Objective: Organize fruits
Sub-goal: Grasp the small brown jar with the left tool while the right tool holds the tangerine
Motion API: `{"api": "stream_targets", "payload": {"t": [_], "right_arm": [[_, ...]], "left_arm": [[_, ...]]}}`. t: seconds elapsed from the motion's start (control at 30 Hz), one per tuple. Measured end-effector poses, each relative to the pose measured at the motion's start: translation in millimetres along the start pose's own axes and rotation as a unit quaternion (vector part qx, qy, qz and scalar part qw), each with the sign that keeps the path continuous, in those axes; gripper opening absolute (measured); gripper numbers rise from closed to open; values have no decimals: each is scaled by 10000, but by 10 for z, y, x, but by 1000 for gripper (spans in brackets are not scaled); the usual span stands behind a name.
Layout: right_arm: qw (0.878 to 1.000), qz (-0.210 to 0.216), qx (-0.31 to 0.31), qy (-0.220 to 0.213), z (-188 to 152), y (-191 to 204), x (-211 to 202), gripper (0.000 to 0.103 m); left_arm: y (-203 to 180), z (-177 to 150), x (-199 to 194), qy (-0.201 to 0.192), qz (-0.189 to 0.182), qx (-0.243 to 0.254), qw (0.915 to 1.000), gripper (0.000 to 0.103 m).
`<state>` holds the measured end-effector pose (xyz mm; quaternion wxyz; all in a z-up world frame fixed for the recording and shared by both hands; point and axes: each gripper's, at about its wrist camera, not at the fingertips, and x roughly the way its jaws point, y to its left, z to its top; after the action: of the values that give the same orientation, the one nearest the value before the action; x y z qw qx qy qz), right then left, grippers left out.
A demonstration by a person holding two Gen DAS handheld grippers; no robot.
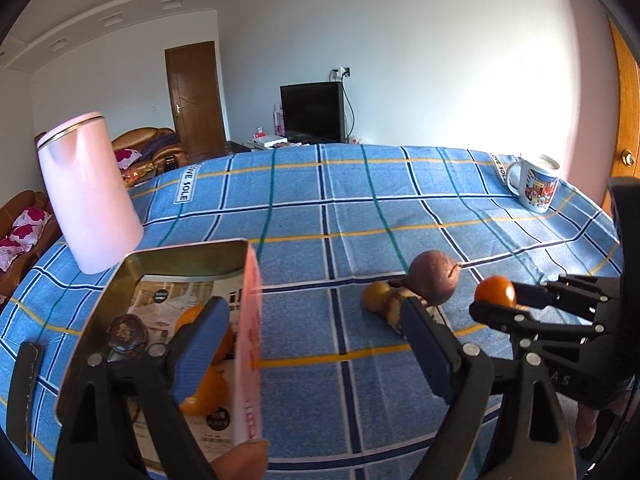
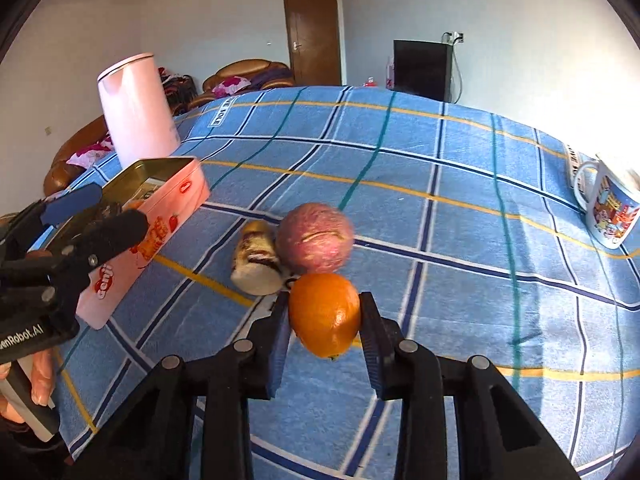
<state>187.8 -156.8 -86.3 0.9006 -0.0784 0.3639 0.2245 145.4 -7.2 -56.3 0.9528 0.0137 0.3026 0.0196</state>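
Note:
My right gripper [image 2: 324, 320] is shut on an orange [image 2: 324, 314], held just above the blue checked tablecloth. Right behind the orange lie a reddish apple [image 2: 316, 238] and a pale yellow, dark-streaked item [image 2: 256, 264]. The left wrist view has the same apple [image 1: 434, 278] and the held orange [image 1: 495, 291] on its right. My left gripper [image 1: 312, 308] stands open, its jaws straddling the right wall of a pink tin box [image 1: 248, 320], with one finger over the inside. In the tin lie oranges [image 1: 208, 392] and a dark round fruit [image 1: 128, 332].
A tall pink kettle [image 1: 88, 196] stands behind the tin at the left. A printed mug [image 1: 536, 184] sits near the table's far right edge. A person's thumb [image 1: 240, 460] shows at the tin's near corner.

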Motion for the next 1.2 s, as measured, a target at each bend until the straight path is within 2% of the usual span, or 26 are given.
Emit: {"api": "stream_targets", "payload": {"t": [0.1, 0.33, 0.5, 0.67, 0.73, 0.8, 0.83, 0.97, 1.2], "right_arm": [[9996, -210, 113, -151, 15, -153, -39, 35], [9985, -207, 314, -395, 25, -314, -131, 35], [9983, -153, 334, -452, 21, -314, -135, 35], [9979, -117, 388, -495, 11, -340, -151, 35], [9980, -118, 383, -489, 8, -338, -147, 35], [9981, -122, 375, -481, 7, -333, -144, 35], [9980, -122, 379, -484, 8, -336, -145, 35], [9979, -138, 379, -506, 4, -338, -152, 35], [9971, -121, 364, -663, -5, -331, -208, 35]], "left_arm": [[-186, 18, 126, 191, -88, 147, 9997, 90], [-493, 12, 420, 710, -178, 515, 9960, 89], [-554, 7, 610, 1078, -160, 571, 9924, 89], [-578, 32, 708, 1209, -157, 579, 9909, 86], [-565, 32, 750, 1296, -226, 526, 9899, 75], [-554, 24, 751, 1339, -394, 492, 9890, 51], [-549, 22, 740, 1327, -433, 480, 9890, 47], [-486, 11, 680, 1264, -595, 329, 9896, 46], [-386, -8, 469, 900, -620, 230, 9937, 46]]}}
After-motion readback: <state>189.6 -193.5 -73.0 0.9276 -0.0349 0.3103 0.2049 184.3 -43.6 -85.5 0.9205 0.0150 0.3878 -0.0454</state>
